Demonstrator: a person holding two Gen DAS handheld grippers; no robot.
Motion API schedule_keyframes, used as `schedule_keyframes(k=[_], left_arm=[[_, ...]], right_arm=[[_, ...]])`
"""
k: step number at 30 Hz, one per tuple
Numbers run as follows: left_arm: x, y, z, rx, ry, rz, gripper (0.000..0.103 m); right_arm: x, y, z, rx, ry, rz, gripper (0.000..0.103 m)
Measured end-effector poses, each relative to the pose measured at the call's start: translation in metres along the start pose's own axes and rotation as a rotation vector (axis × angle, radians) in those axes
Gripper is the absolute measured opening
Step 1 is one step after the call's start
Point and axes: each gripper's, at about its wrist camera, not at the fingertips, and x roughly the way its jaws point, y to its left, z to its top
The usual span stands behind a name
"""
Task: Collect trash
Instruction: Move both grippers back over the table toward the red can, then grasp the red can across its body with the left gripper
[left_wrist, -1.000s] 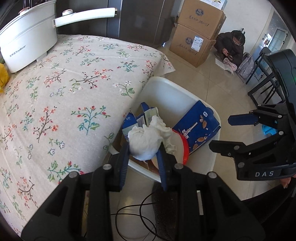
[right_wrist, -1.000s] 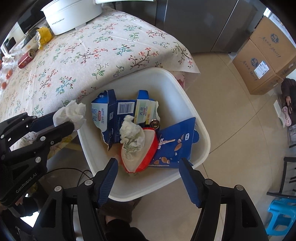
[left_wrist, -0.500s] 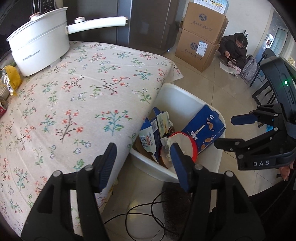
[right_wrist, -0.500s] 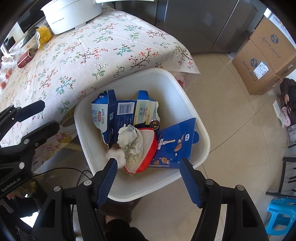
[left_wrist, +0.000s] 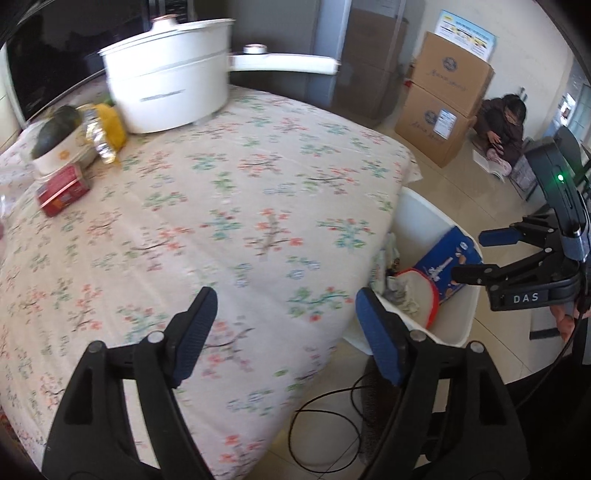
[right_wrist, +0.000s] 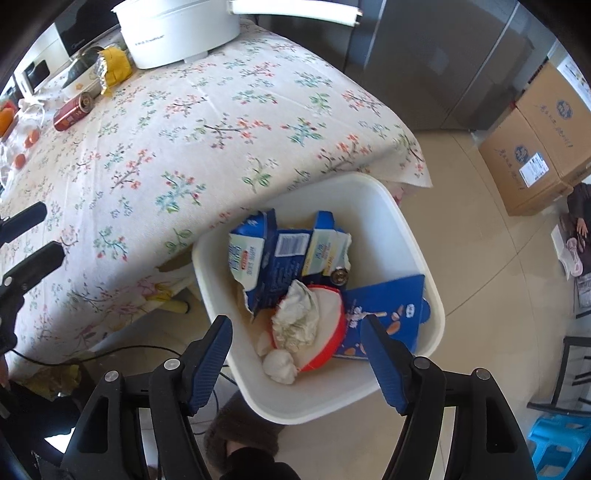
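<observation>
Both handheld grippers are spread wide, nothing between their blue-padded fingers. The left gripper (left_wrist: 284, 336) fills the lower half of its own wrist view, black arms rising from the bottom edge, one finger lower left of centre, the other lower right. The right gripper (right_wrist: 297, 360) sits likewise across the bottom of its own view. It also shows at the right edge of the left wrist view (left_wrist: 476, 254), fingers pointing left, a green light lit on its body. The left gripper's fingertips enter the right wrist view at the left edge (right_wrist: 35, 234).
</observation>
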Motion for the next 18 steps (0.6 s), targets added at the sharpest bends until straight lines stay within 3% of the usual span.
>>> schedule_keyframes(k=[6, 12, 15, 18], left_arm=[[-0.013, 0.064, -0.001, -0.11, -0.004, 0.123, 0.085], [-0.012, 0.139, 0.004, -0.319, -0.028, 0.251, 0.097], [-0.002, 0.169, 0.014, -0.382, -0.051, 0.323, 0.1], [0.014, 0.194, 0.027, -0.435, -0.07, 0.344, 0.102]], right_arm=[[-0.007, 0.037, 0.02, -0.051, -0.032, 0.012, 0.076], [-0.01, 0.076, 0.047, -0.082, -0.084, 0.049, 0.077], [-0.008, 0.093, 0.065, -0.088, -0.116, 0.068, 0.077], [-0.003, 0.108, 0.091, -0.09, -0.143, 0.084, 0.079]])
